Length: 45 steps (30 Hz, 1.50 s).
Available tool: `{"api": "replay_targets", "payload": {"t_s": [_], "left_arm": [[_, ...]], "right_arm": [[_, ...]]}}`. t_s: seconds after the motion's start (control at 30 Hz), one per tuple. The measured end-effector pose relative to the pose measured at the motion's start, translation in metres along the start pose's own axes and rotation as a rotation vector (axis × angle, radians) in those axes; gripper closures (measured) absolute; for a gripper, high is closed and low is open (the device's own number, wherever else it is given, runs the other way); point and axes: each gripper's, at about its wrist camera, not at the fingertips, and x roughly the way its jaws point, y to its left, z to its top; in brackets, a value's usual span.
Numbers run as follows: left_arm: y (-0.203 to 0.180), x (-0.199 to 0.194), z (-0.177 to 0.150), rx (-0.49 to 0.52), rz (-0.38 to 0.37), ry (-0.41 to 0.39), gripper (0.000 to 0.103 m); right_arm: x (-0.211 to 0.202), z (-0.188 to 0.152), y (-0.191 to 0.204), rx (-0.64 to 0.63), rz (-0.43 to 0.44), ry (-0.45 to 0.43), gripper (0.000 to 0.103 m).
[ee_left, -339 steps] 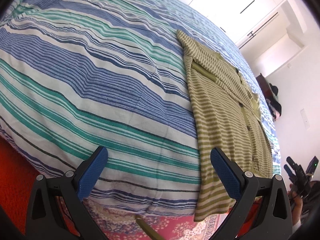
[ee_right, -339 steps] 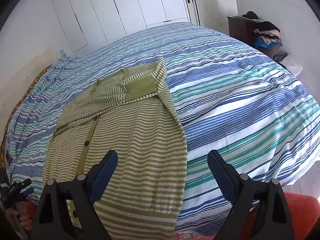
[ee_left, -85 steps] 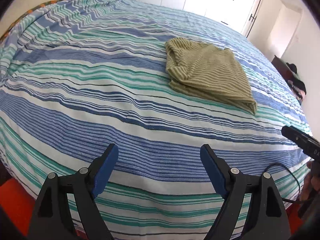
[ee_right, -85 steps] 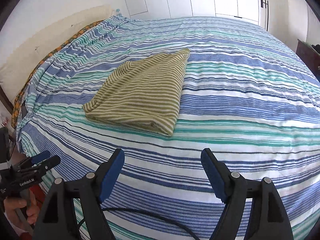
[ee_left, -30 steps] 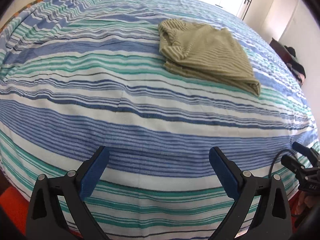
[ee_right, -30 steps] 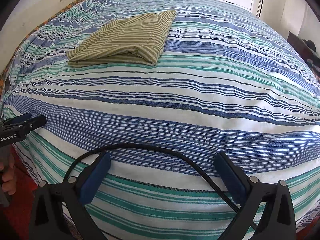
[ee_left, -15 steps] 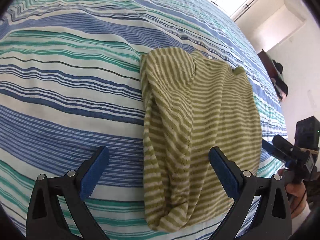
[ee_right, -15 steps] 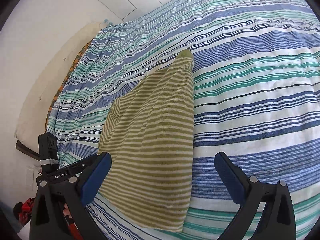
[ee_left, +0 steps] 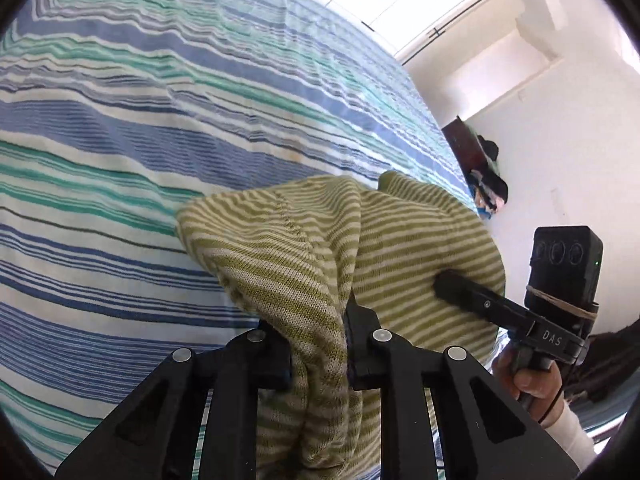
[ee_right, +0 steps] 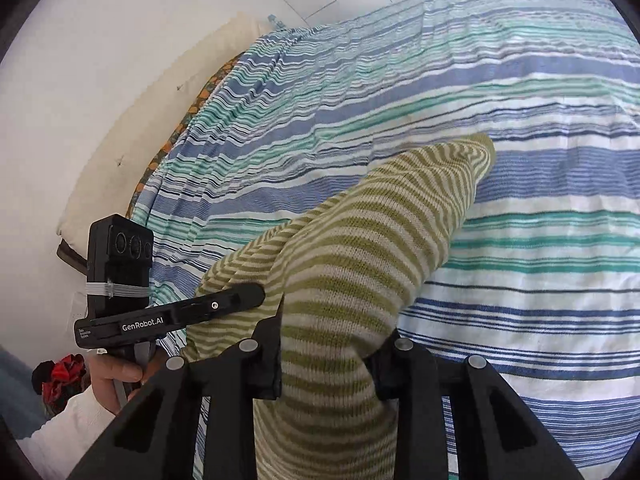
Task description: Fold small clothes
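Olive-striped knit garment [ee_left: 320, 264] lay bunched on the striped bedspread [ee_left: 120, 152], at 12 o'clock from both grippers. Left gripper [ee_left: 320, 344] and right gripper [ee_right: 328, 356] were closing, jaws narrow, fabric pinched between. Risk: uneven layers slipping, spoiling fold.

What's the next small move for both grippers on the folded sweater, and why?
Probably lift it together, level. The left gripper and right gripper are each closing on a bunched near edge of the sweater, fabric between the jaws, while its far end lies on the bed.
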Motion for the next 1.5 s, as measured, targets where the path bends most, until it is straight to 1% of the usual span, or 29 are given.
{"api": "replay_targets", "payload": {"t_s": [0.07, 0.13, 0.2, 0.23, 0.3, 0.33, 0.37, 0.4, 0.43, 0.47, 0.5, 0.53, 0.57, 0.6, 0.63, 0.67, 0.7, 0.73, 0.77, 0.83, 0.87, 1.0, 1.03, 1.07, 1.17, 1.23, 1.3, 1.4, 1.5], "left_arm": [[-0.022, -0.022, 0.012, 0.03, -0.04, -0.049, 0.086], [-0.044, -0.04, 0.019, 0.065, -0.075, -0.097, 0.086], [-0.059, -0.052, 0.02, 0.085, -0.099, -0.117, 0.085], [-0.061, -0.054, 0.015, 0.089, -0.109, -0.109, 0.085], [-0.064, -0.047, -0.003, 0.081, -0.113, -0.065, 0.083], [-0.062, -0.04, -0.017, 0.074, -0.101, -0.036, 0.078], [-0.061, -0.027, -0.033, 0.066, -0.066, -0.004, 0.073], [-0.055, -0.016, -0.053, 0.064, 0.0, 0.031, 0.051], [-0.05, -0.004, -0.076, 0.072, 0.087, 0.064, 0.031], [-0.045, 0.005, -0.1, 0.091, 0.183, 0.08, 0.029], [-0.043, 0.011, -0.125, 0.128, 0.275, 0.09, 0.03], [-0.042, 0.011, -0.149, 0.169, 0.346, 0.096, 0.03], [-0.043, 0.009, -0.171, 0.204, 0.405, 0.095, 0.029], [-0.045, 0.001, -0.191, 0.228, 0.445, 0.086, 0.028], [-0.047, -0.01, -0.207, 0.249, 0.467, 0.068, 0.024], [-0.051, -0.022, -0.219, 0.269, 0.488, 0.049, 0.02], [-0.058, -0.035, -0.231, 0.294, 0.516, 0.027, 0.01], [-0.066, -0.047, -0.242, 0.322, 0.553, -0.006, 0.005], [-0.076, -0.059, -0.247, 0.35, 0.594, -0.046, 0.005], [-0.097, -0.078, -0.254, 0.405, 0.681, -0.125, 0.004], [-0.106, -0.085, -0.254, 0.419, 0.72, -0.148, 0.003], [-0.132, -0.116, -0.257, 0.432, 0.876, -0.239, 0.002], [-0.136, -0.124, -0.26, 0.418, 0.885, -0.251, 0.002], [-0.138, -0.131, -0.261, 0.397, 0.87, -0.243, 0.002], [-0.143, -0.147, -0.268, 0.35, 0.763, -0.162, 0.002], [-0.143, -0.158, -0.273, 0.3, 0.71, -0.143, 0.002], [-0.141, -0.164, -0.277, 0.261, 0.666, -0.137, 0.002], [-0.147, -0.17, -0.283, 0.253, 0.666, -0.145, 0.002], [-0.152, -0.172, -0.285, 0.249, 0.673, -0.131, 0.002]], "right_arm": [[-0.027, 0.017, 0.016, -0.041, 0.007, -0.045, 0.073], [-0.052, 0.031, 0.033, -0.092, -0.004, -0.085, 0.073], [-0.079, 0.035, 0.046, -0.144, -0.011, -0.115, 0.073], [-0.088, 0.034, 0.051, -0.16, -0.012, -0.119, 0.073], [-0.1, 0.022, 0.054, -0.161, -0.021, -0.102, 0.073], [-0.102, 0.012, 0.052, -0.147, -0.029, -0.081, 0.073], [-0.103, -0.003, 0.045, -0.129, -0.035, -0.054, 0.072], [-0.101, -0.02, 0.037, -0.107, -0.044, -0.021, 0.071], [-0.097, -0.04, 0.026, -0.078, -0.058, 0.017, 0.067], [-0.09, -0.061, 0.013, -0.042, -0.083, 0.062, 0.063], [-0.084, -0.085, -0.003, -0.008, -0.127, 0.112, 0.059], [-0.08, -0.109, -0.017, 0.023, -0.19, 0.153, 0.046], [-0.083, -0.132, -0.03, 0.044, -0.267, 0.171, 0.028], [-0.09, -0.152, -0.037, 0.058, -0.339, 0.163, 0.019], [-0.1, -0.168, -0.039, 0.068, -0.383, 0.138, 0.01], [-0.113, -0.182, -0.037, 0.078, -0.399, 0.108, 0.009], [-0.126, -0.193, -0.033, 0.085, -0.416, 0.079, 0.009], [-0.139, -0.202, -0.025, 0.084, -0.441, 0.053, 0.006], [-0.151, -0.209, -0.015, 0.071, -0.467, 0.025, 0.003], [-0.174, -0.22, 0.01, 0.023, -0.518, -0.027, 0.002], [-0.183, -0.222, 0.024, -0.004, -0.534, -0.048, 0.002], [-0.209, -0.232, 0.077, -0.083, -0.565, -0.095, 0.002], [-0.213, -0.235, 0.089, -0.103, -0.577, -0.1, 0.002], [-0.215, -0.238, 0.1, -0.123, -0.592, -0.101, 0.002], [-0.218, -0.251, 0.128, -0.185, -0.623, -0.074, 0.002], [-0.22, -0.258, 0.142, -0.199, -0.624, -0.051, 0.002], [-0.222, -0.266, 0.152, -0.187, -0.631, -0.019, 0.002], [-0.222, -0.275, 0.163, -0.164, -0.622, 0.008, 0.002], [-0.222, -0.28, 0.174, -0.172, -0.617, 0.02, 0.002]]}}
